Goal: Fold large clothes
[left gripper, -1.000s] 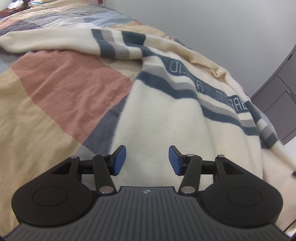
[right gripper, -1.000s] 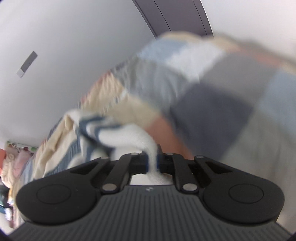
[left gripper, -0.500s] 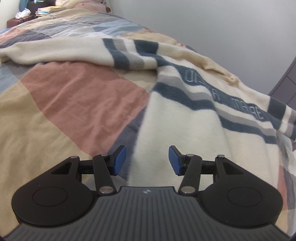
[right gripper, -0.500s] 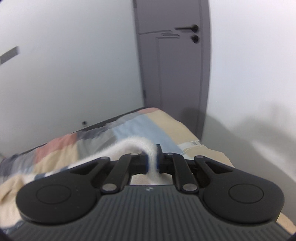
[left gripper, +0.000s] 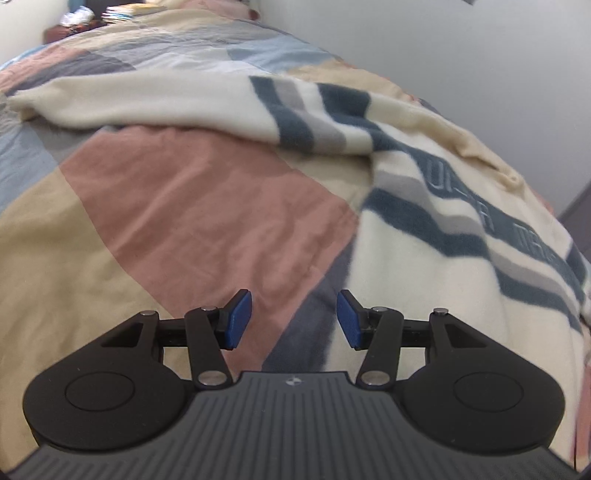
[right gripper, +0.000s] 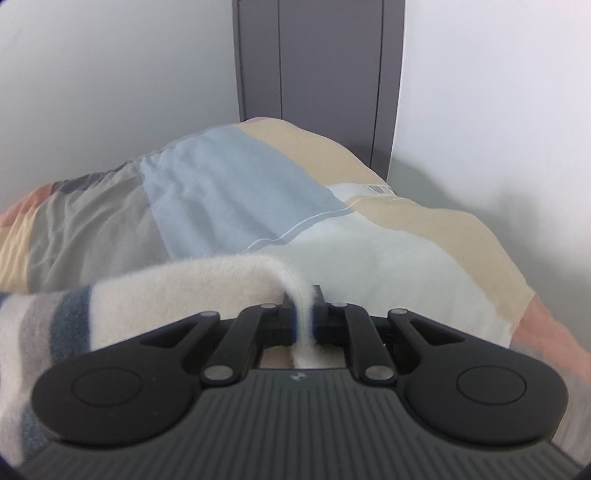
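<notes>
Left wrist: left claw [left gripper: 294, 319] hung open and empty over the bed [left gripper: 207, 206], nearer the fleece sweater [left gripper: 424, 229] spread long up-right of it; right wrist: right claw [right gripper: 304, 322] clamped a sweater edge [right gripper: 295, 295], body trailing left.

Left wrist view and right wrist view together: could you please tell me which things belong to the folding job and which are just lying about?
Part of the job:
- striped fleece sweater
- right tool, shut on its edge
- left tool, open and empty

Just lying about:
- patchwork bedcover
- stack of books
- grey door
</notes>
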`<state>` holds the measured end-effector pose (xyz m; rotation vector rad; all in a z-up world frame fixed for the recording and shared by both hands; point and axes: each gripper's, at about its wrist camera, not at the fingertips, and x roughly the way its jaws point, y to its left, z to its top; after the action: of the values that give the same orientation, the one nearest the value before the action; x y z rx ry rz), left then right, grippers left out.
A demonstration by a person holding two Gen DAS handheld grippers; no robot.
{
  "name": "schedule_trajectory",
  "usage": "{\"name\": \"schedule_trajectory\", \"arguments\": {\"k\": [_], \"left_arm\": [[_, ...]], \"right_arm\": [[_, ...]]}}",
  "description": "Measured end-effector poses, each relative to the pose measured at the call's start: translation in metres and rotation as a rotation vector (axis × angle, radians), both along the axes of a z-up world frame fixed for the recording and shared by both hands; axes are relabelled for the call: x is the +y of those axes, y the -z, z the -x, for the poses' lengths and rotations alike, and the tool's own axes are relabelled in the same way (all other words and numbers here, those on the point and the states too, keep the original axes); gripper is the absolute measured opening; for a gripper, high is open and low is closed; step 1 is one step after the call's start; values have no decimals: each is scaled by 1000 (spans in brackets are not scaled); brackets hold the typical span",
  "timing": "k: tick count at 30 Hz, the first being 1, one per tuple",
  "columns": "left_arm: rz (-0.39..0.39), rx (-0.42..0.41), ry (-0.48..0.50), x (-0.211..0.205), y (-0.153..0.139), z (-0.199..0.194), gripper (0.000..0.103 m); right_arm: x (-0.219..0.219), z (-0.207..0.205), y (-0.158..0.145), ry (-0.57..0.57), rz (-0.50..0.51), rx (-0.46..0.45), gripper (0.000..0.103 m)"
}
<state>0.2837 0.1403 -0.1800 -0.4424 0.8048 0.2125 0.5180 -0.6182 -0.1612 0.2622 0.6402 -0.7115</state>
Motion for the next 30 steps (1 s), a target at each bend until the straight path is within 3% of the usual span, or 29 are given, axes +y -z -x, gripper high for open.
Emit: {"name": "schedule_trajectory", "arguments": {"k": [2,5,6,7,9,14,21,27,30], "left_arm": [[-9,0,-15,3,0,6,57],[48,-12,-32,11,-2,9,57],[75,-13,-33,13,-2,11,57],[111,-14,-27,15,-2,13,57],[165,-21,-29,16,-2,17,57],[228,-39,-14,19,-8,32,57],[249,-79,1,13,-23,56,57],[320,-25,18,1,-12,71,57],[300,-8,32,-8,-10,76,57]], "right_arm": [[5,0,-4,-7,2,-1,11],[14,14,-21,-10,4,-24,14],[17,22,-26,8,-14,-48,26],[21,30,-31,30,-47,-68,48],[34,47,-41,46,-105,-107,79],[95,83,-79,-57,-129,-148,76],[195,149,-125,-288,-176,-190,77],[262,226,-118,-425,-283,-240,77],[286,261,-97,-463,-377,-231,77]]}}
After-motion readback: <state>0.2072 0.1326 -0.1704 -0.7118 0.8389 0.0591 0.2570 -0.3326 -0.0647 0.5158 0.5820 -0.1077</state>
